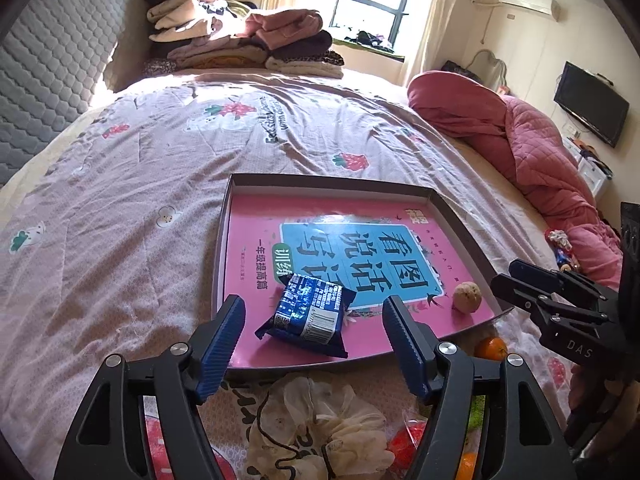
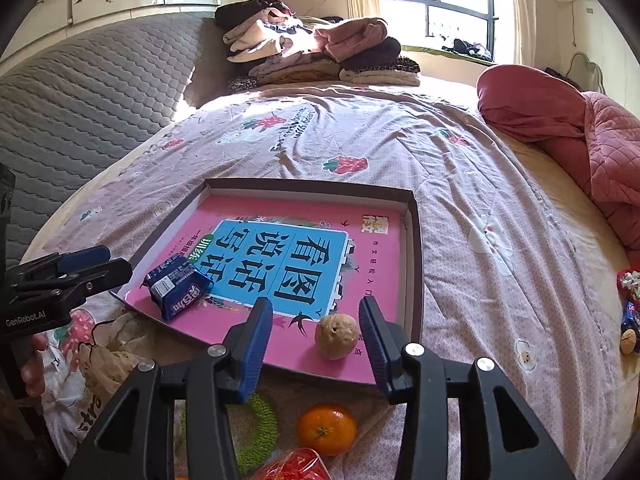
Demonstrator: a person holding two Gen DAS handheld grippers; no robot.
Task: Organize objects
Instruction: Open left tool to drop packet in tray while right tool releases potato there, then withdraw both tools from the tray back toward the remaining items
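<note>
L gripper (image 1: 314,338) wide open, over blue packet (image 1: 308,314) | R gripper (image 2: 316,338) part open, holds nothing, walnut (image 2: 336,336) between jaws

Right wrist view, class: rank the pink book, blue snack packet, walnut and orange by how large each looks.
1. pink book, by far the largest.
2. blue snack packet.
3. orange and walnut: they look alike, and the orange lies nearer the camera, so no ranking.

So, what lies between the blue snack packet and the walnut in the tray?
Only bare pink book cover separates the blue snack packet and the walnut; the right wrist view shows it best.
</note>
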